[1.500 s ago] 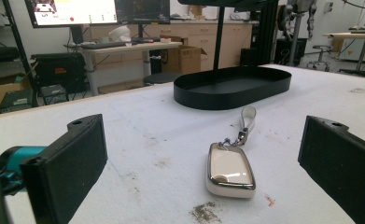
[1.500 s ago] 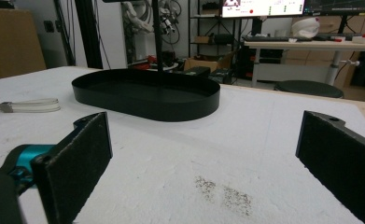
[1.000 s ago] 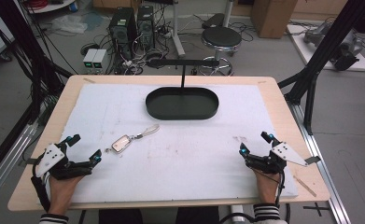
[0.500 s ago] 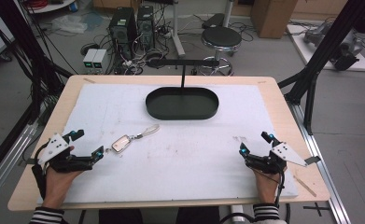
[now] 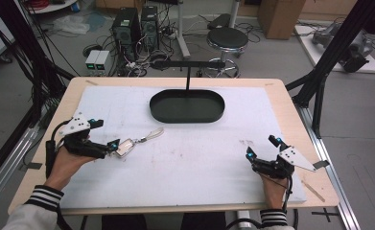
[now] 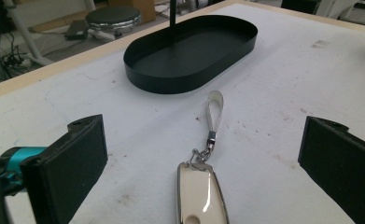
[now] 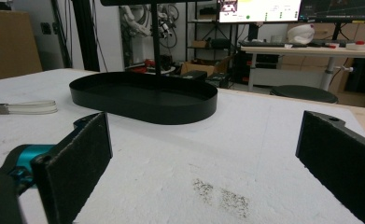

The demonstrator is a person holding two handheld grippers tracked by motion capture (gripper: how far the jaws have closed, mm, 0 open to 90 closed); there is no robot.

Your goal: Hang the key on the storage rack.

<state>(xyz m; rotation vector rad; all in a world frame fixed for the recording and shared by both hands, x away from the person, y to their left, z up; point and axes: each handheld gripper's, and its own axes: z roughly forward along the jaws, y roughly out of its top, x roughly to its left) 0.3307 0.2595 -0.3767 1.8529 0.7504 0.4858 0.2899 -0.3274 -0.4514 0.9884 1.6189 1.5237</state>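
The left tongs (image 5: pixel 112 145) sit low over the white-covered desk (image 5: pixel 199 167) with their jaws spread wide, and the cream key fob (image 6: pixel 201 193) lies flat between them, not yet touched by either pad. In the left gripper view the fob's body runs straight out from the tongs, its small metal clasp (image 6: pixel 203 151) and pale strap loop (image 6: pixel 214 109) trailing ahead toward the black oval tray (image 6: pixel 189 51), which stands well beyond the strap's far end.

The step in hand looks like closing on the fob. To do it well, the tongs should come forward a little more so the pads bracket the broad cream body rather than the thin clasp or the strap, which would swing or slip. The fob lies slightly nearer the left pad, so a small sideways shift would let both pads meet it together and avoid skating it across the mat. Keep the pads low, almost brushing the desk, since the fob is flat and offers little height to grip.

The right tongs (image 5: pixel 260 154) rest near the opposite edge of the desk, jaws also spread and holding nothing, with the tray ahead of them.
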